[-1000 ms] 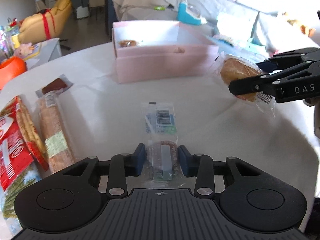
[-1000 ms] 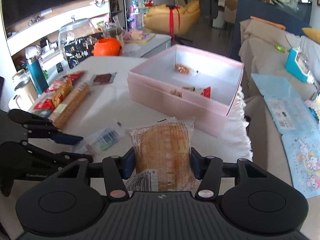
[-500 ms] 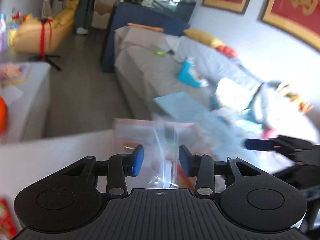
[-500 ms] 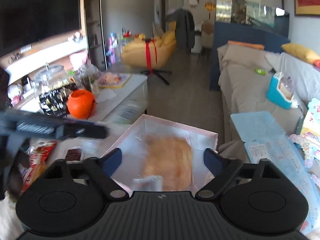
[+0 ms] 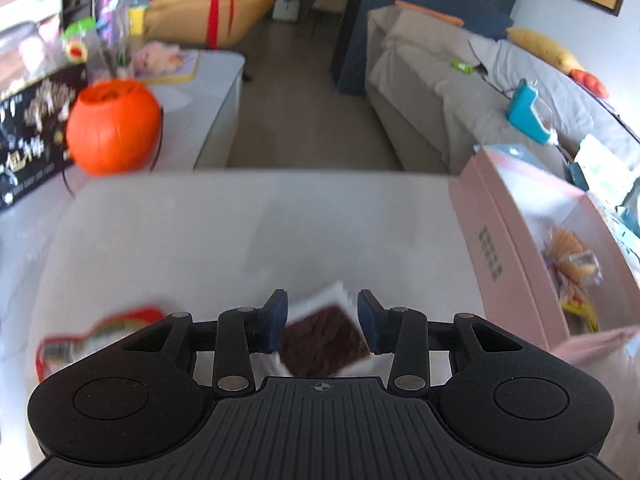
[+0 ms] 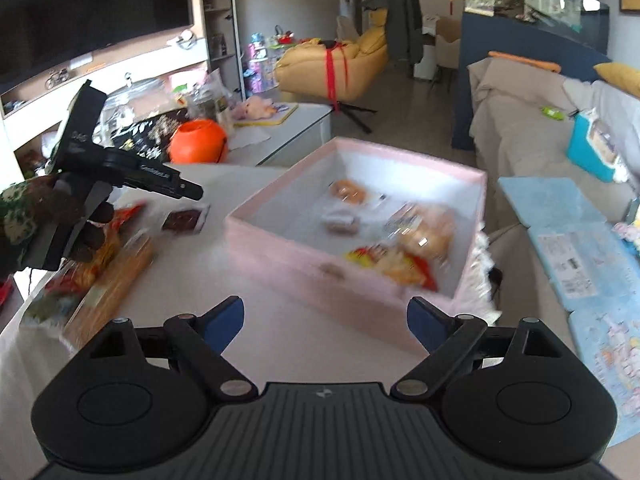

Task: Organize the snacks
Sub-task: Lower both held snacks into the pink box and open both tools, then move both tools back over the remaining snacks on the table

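Observation:
My left gripper point(image 5: 322, 322) is open, its fingers on either side of a brown chocolate snack packet point(image 5: 323, 340) lying on the white table point(image 5: 240, 232); no grip shows. The packet also shows in the right wrist view point(image 6: 183, 219), below the left gripper point(image 6: 188, 191). My right gripper point(image 6: 325, 322) is wide open and empty, above the table in front of the pink box point(image 6: 320, 272). The box holds a wrapped bread point(image 6: 426, 232), a small bun point(image 6: 347, 191) and a red-yellow packet point(image 6: 390, 262). The box also stands at the right of the left wrist view point(image 5: 504, 248).
A red snack bag point(image 5: 92, 336) lies at the table's left. A long cracker pack point(image 6: 116, 280) and the red bags point(image 6: 92, 256) lie along the left edge. An orange pumpkin bucket point(image 5: 114, 126) stands on the side table beyond. A sofa point(image 6: 532, 128) is behind the box.
My right gripper opened and let the bread go into the pink box, then drew back. My left gripper dropped its clear packet and swung left over the chocolate packet.

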The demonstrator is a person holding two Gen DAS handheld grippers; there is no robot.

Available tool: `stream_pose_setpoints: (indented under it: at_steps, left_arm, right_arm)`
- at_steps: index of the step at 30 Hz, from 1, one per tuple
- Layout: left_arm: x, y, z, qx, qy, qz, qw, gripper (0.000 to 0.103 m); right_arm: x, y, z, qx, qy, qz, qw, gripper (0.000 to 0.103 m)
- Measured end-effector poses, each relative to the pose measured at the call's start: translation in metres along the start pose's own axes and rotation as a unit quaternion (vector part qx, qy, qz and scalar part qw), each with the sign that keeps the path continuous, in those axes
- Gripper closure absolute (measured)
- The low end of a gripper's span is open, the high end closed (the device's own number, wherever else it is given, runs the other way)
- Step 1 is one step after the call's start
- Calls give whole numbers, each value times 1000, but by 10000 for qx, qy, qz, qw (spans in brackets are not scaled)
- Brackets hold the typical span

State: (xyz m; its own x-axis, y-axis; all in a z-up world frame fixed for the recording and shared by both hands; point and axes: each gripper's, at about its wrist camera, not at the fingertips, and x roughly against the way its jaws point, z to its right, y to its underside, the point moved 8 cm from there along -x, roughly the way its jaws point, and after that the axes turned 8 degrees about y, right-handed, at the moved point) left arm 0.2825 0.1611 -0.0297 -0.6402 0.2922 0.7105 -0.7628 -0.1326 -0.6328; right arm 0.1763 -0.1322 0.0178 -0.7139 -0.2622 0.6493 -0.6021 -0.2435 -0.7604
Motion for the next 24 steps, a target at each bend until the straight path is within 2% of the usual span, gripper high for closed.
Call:
stream_pose_setpoints:
  at_steps: [5,10,11,13,15,18,22,24]
  left_arm:
    - [5,15,19,27,374,-184,9991,60]
    - [13,37,55,-322,841,-456,9949,60]
    - [17,39,57,-286,909,-420,9946,60]
    - [35,36,59,-128,1012,-104,9947,60]
    - [61,32,55,-18,926,295,9953,60]
    - [97,35,38,48,423,636,9971,60]
    - [124,62,22,-39,-61,662,9978,60]
    - [131,74,12,111,-122,678,9976,60]
  right_arm:
    - [-18,15,-14,-40,-81,-254,9996,14]
    - [-26,21,-27,-72,-174,-357,9992,14]
    - [-26,19,-31,-83,-212,-346,9991,14]
    - [-26,14,-39,-87,-279,-304,9991,14]
    - [-27,4,-53,-51,-381,-230,9990,14]
    - [-32,-11,-76,-28,-619,-216,9978,16]
    - [-53,-33,-110,-229,-946,-457,9942,39]
    - [-67,-46,-129,-297,-1081,-593,9919,42]
